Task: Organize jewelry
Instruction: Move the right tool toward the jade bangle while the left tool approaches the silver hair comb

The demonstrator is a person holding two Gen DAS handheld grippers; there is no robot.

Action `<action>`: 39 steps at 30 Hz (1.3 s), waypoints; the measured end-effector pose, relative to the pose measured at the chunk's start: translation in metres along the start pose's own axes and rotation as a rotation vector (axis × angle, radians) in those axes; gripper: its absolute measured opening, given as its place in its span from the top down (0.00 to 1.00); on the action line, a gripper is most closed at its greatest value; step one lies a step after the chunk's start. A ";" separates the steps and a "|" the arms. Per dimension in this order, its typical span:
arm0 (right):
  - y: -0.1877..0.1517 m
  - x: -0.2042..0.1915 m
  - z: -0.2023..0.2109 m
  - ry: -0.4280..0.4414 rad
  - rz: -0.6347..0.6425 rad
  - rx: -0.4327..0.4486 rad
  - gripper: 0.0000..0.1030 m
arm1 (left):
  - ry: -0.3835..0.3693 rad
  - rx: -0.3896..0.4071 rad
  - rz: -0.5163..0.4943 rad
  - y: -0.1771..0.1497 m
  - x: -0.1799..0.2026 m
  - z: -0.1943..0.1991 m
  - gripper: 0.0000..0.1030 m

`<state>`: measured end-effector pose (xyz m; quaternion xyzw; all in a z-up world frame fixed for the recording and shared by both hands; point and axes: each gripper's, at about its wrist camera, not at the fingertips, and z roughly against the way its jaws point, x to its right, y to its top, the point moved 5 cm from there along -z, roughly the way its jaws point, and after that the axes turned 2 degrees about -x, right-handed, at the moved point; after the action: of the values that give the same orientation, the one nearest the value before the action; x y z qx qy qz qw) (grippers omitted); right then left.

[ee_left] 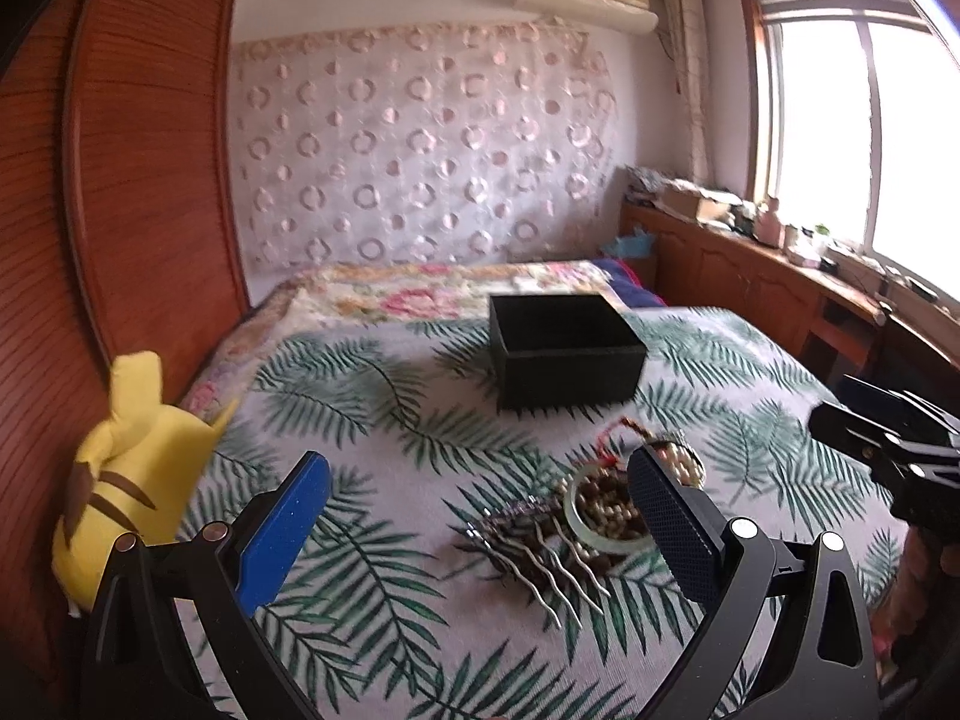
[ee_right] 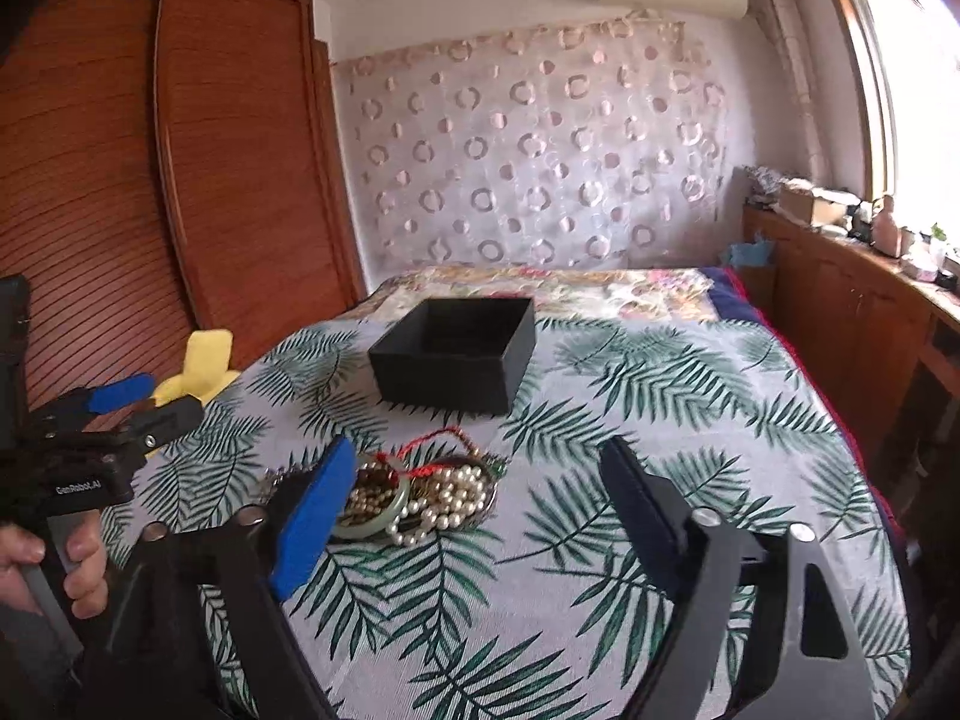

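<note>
A pile of jewelry lies on the leaf-print bedspread: a pale green bangle [ee_left: 600,531] around brown beads, a silver hair comb [ee_left: 555,564], a red cord [ee_left: 624,429], and a pearl necklace [ee_right: 447,501]. The bangle also shows in the right wrist view [ee_right: 375,525]. An open black box [ee_left: 564,348] stands behind the pile; it also shows in the right wrist view [ee_right: 456,360]. My left gripper [ee_left: 480,516] is open and empty, hovering just before the pile. My right gripper [ee_right: 480,498] is open and empty, with its left pad beside the bangle.
A yellow plush toy [ee_left: 129,474] lies at the bed's left edge by the wooden wardrobe [ee_left: 120,180]. A wooden cabinet [ee_left: 750,282] with clutter runs under the window at the right. The leaf-print bedspread [ee_right: 660,396] extends right of the pile.
</note>
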<state>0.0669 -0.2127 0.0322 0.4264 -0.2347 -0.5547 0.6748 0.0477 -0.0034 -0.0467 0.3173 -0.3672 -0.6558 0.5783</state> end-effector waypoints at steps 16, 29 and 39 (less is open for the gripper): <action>-0.018 -0.042 -0.056 0.218 0.130 -0.166 0.33 | -0.040 -0.140 0.003 -0.036 -0.012 -0.033 0.07; -0.016 -0.074 -0.108 0.254 0.284 -0.279 0.24 | 0.000 -0.170 0.034 -0.049 -0.043 -0.035 0.07; -0.023 -0.080 -0.131 0.222 0.347 -0.349 0.19 | 0.016 -0.173 0.050 -0.053 -0.057 -0.033 0.07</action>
<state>0.1362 -0.0962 -0.0434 0.3154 -0.1296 -0.4128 0.8446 0.0551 0.0524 -0.1095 0.2622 -0.3124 -0.6677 0.6228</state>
